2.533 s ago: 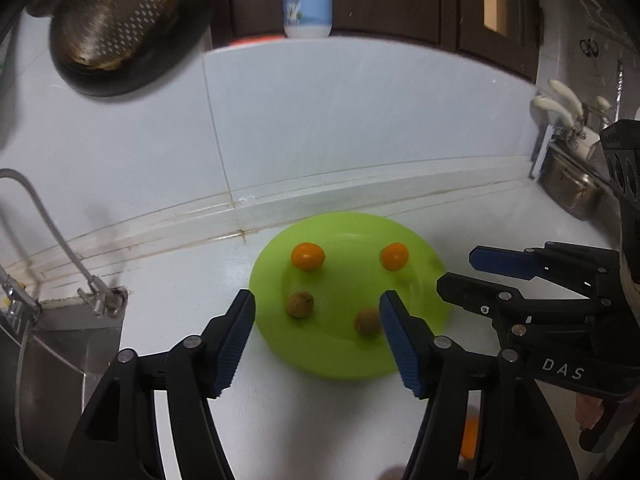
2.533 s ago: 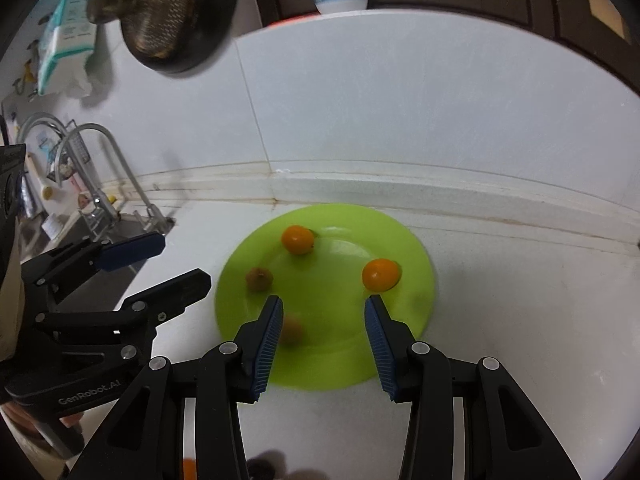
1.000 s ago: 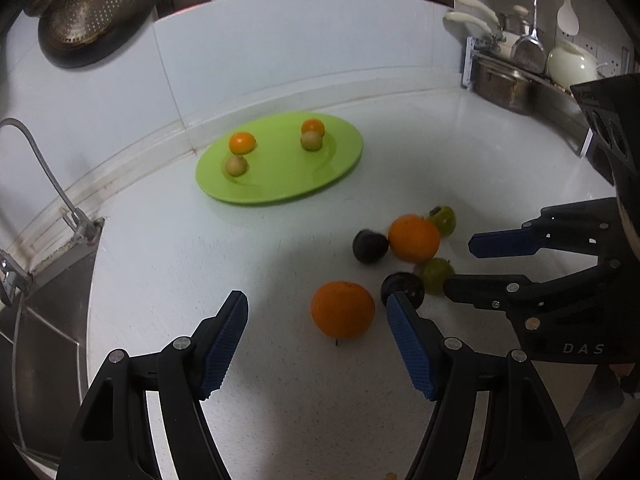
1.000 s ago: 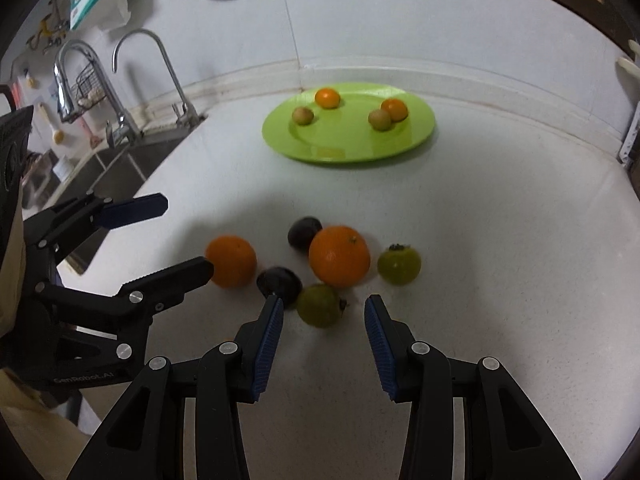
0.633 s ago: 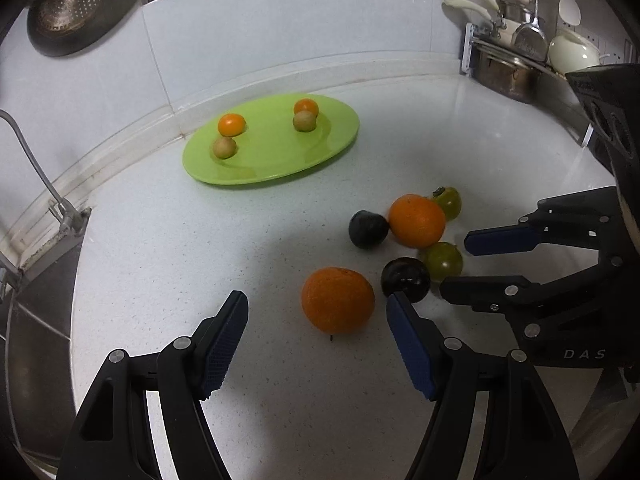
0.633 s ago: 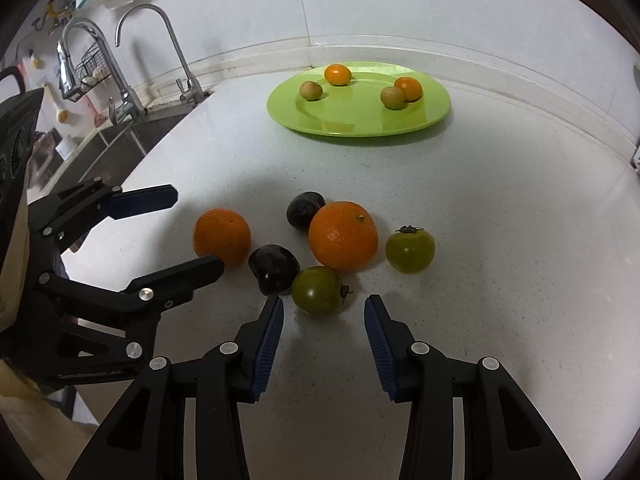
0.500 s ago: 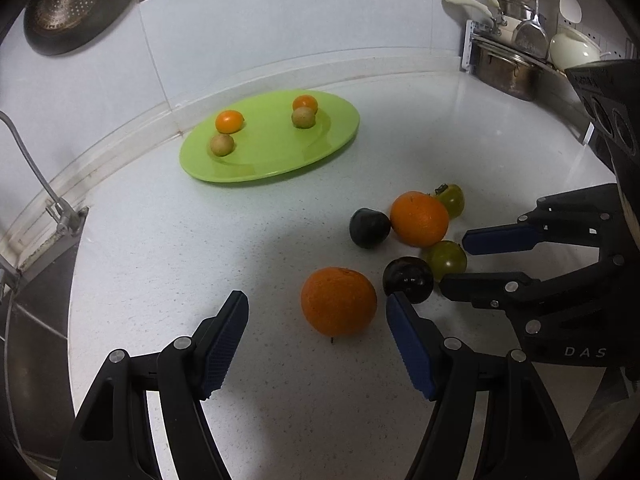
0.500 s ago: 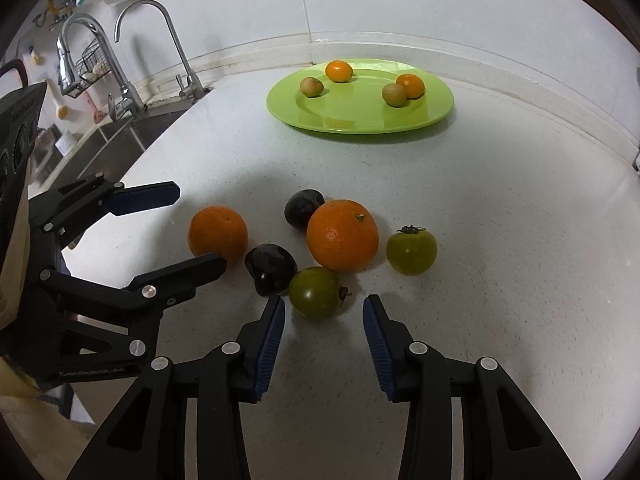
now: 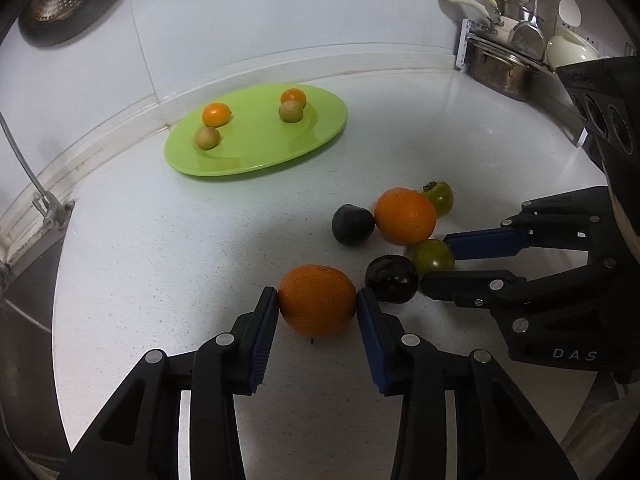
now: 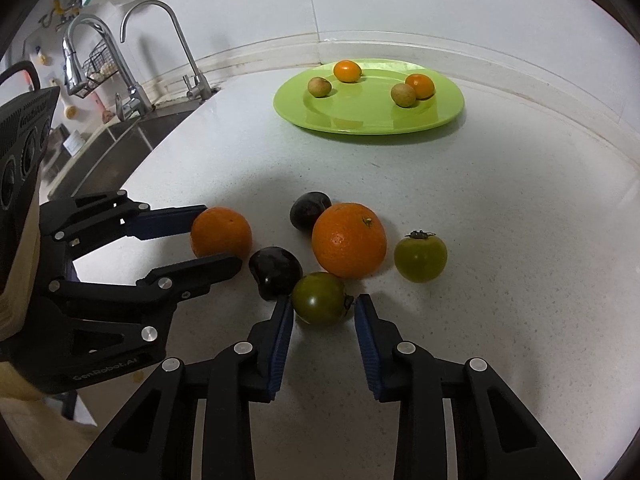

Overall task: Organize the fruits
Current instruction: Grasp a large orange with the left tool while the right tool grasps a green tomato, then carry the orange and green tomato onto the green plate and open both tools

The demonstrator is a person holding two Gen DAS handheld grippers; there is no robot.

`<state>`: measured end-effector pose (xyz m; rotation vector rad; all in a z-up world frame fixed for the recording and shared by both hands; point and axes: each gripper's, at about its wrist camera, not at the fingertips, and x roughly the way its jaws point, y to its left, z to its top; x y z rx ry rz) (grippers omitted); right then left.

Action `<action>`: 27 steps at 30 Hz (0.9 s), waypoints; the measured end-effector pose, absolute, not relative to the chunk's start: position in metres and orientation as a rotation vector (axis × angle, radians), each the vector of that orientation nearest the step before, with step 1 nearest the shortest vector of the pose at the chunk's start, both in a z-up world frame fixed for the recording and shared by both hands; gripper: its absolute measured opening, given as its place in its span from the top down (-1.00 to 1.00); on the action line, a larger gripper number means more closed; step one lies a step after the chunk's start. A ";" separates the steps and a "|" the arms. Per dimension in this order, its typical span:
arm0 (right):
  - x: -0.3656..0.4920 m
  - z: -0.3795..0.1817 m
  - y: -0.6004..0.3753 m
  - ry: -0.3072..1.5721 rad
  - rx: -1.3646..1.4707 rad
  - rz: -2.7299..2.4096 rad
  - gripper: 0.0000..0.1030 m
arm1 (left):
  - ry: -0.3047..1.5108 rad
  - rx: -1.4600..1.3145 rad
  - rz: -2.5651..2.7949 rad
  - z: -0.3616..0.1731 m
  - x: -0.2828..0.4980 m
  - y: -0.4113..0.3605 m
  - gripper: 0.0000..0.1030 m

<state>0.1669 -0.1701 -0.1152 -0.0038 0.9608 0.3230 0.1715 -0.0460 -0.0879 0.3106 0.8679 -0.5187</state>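
— Two grippers, both just closed in since half a second ago?

— Yes. My left gripper [image 9: 317, 300] stood wide around the round, dimpled orange [image 9: 317, 300]; now its blue ribbed pads [image 9: 264, 328] press both sides of it, low in the middle of the left view. My right gripper [image 10: 323, 308] has narrowed too, onto the smooth, glossy dark-green persimmon-like fruit [image 10: 319, 298]; its left pad touches, while the right pad sits at the calyx and I cannot tell whether it presses.

— What's around them?

— A shiny dark plum [image 10: 275, 273] just left of the green fruit, a bigger orange [image 10: 349, 239] behind it, all on the speckled white counter [image 10: 500, 220]. The flat lime-green plastic plate [image 10: 360, 120] with four small fruits sits upper centre, unchanged.
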 end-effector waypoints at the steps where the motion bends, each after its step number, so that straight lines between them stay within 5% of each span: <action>1: 0.166 -0.115 -0.170 0.958 -0.003 0.324 0.40 | 0.869 0.309 -0.515 -0.088 0.171 -0.046 0.23; 27: 0.145 -0.055 -0.183 0.792 0.009 0.322 0.42 | 0.734 0.255 -0.469 -0.027 0.158 -0.045 0.23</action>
